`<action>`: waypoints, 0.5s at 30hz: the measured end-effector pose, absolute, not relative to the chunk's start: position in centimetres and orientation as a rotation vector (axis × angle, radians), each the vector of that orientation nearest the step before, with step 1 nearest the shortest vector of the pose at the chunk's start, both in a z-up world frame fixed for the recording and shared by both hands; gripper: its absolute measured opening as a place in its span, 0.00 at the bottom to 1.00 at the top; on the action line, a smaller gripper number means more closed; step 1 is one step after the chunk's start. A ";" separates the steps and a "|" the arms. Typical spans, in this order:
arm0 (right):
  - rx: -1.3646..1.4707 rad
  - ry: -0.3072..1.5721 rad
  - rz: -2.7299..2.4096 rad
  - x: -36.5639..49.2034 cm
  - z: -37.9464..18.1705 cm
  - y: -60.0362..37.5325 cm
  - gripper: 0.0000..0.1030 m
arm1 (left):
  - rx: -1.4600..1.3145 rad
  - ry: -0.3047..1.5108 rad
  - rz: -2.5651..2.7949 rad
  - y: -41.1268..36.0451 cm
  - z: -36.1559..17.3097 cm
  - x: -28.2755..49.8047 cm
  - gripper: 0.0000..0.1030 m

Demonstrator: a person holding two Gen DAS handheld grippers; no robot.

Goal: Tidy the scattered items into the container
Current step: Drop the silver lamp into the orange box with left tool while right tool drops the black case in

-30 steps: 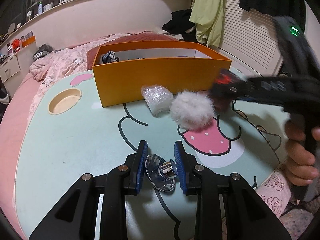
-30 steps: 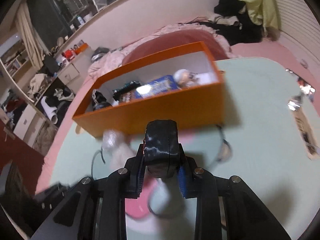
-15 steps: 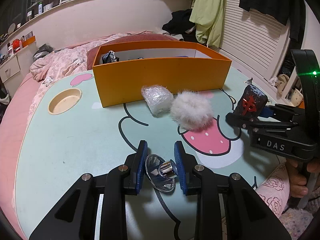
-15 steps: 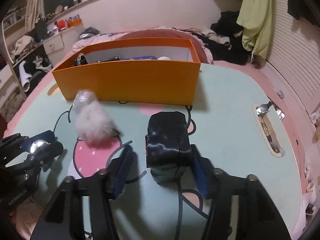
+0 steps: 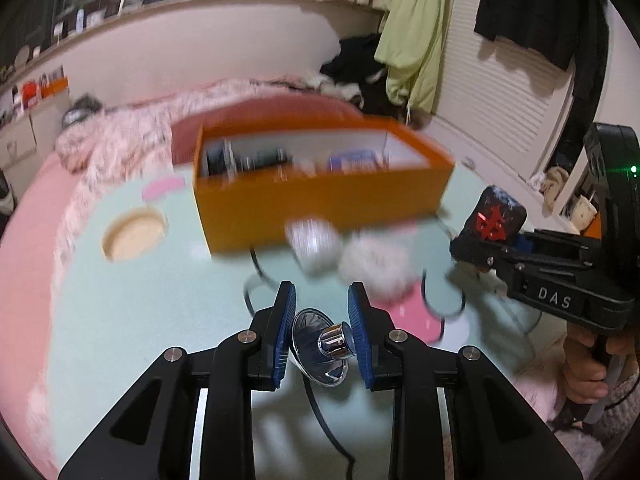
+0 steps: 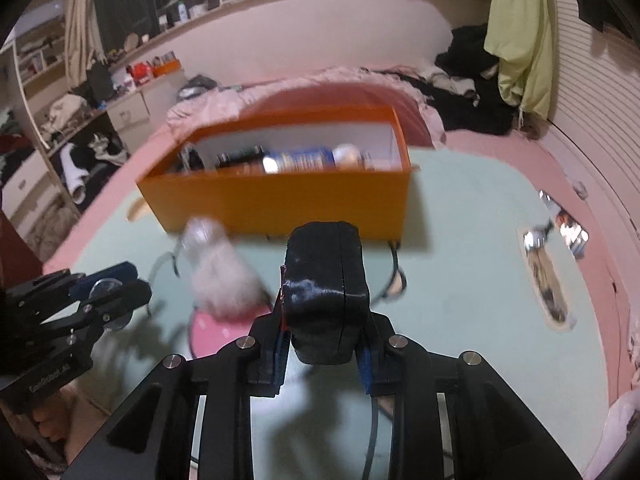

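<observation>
Left claw (image 5: 322, 334) grasping chrome funnel-shaped piece (image 5: 325, 348); right claw (image 6: 323, 344) grasping black block (image 6: 325, 292); orange box (image 6: 280, 200) on table (image 6: 460, 280).

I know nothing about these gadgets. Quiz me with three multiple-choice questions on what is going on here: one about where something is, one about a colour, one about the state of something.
1. Where is the fluffy white ball?
A. inside the box
B. on the table in front of the box
C. in the left tongs

2. What colour is the box?
A. orange
B. blue
C. green

3. What are the right tongs doing?
A. hanging open and empty
B. resting shut in the box
C. gripping a black block

Answers:
1 B: the ball lies on the table, beside a wrapped bundle, on the near side of the box.
2 A: its walls are orange in both views.
3 C: the black block sits clamped between the fingers, above the table.
</observation>
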State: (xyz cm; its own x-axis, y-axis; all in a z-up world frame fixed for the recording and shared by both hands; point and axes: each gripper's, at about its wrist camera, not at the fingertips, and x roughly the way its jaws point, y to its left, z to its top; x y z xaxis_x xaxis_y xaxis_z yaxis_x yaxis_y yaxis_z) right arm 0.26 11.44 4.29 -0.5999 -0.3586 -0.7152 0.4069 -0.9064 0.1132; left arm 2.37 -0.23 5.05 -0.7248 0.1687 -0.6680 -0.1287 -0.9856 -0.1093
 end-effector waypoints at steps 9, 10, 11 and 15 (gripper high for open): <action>0.998 0.085 -2.512 -6.1 9.4 9.1 0.26 | -1.016 -0.100 2.819 -1.2 10.1 -6.5 0.28; 1.004 0.083 -2.511 -7.3 9.3 8.5 0.26 | -1.022 -0.110 2.821 -1.2 10.0 -7.3 0.28; 1.008 0.079 -2.510 -8.1 9.1 8.2 0.26 | -1.037 -0.133 2.810 -1.1 9.7 -8.5 0.28; 1.045 0.060 -2.516 -11.3 8.0 7.1 0.38 | -1.146 -0.115 2.824 -0.7 7.9 -11.5 0.43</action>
State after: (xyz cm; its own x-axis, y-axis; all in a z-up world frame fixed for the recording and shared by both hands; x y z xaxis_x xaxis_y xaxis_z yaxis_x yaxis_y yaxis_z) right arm -11.35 7.11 8.02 -0.6331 -0.3571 -0.6868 0.3892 -0.9138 0.1163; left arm -11.46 -0.68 7.87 -0.7141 0.1137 -0.6908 -0.0570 -0.9929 -0.1045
